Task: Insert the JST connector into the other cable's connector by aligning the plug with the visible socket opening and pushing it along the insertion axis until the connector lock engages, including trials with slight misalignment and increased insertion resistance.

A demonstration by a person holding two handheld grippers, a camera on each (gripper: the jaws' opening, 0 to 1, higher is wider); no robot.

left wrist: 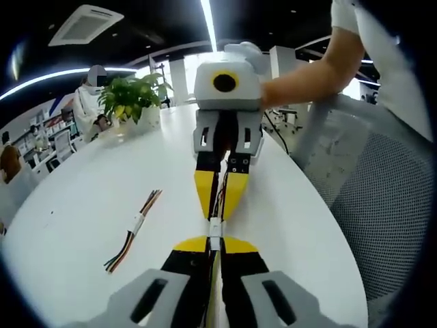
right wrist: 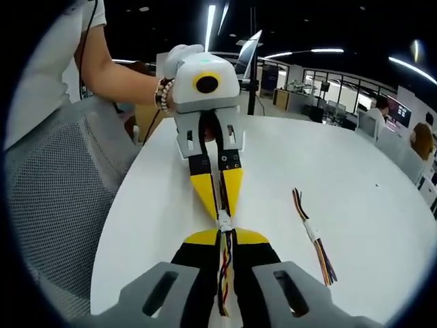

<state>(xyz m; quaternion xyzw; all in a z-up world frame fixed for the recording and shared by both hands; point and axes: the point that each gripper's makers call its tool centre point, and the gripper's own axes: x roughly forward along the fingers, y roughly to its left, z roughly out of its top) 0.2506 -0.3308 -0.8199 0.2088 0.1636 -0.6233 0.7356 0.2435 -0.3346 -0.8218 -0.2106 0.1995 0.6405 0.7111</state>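
**Two connectors nose to nose between the grippers**

The left gripper [left wrist: 215, 254] and right gripper [right wrist: 226, 244] face tip to tip above the white worktop [left wrist: 102, 198], each with jaws clamped on a cable. The white connectors [left wrist: 215, 229] meet on one line; whether locked, I cannot tell. A spare cable [left wrist: 133, 231] lies aside.

Each camera is riding low on its own gripper, looking forward along its black, yellow-tipped jaws across the round white table [left wrist: 82, 198] and facing the opposite gripper head-on at close range. Both views are sharing the tabletop, the small white mated connector [left wrist: 216, 226] [right wrist: 224, 220] between the tips, and the loose multicoloured wire bundle [left wrist: 133, 229] [right wrist: 313, 236].
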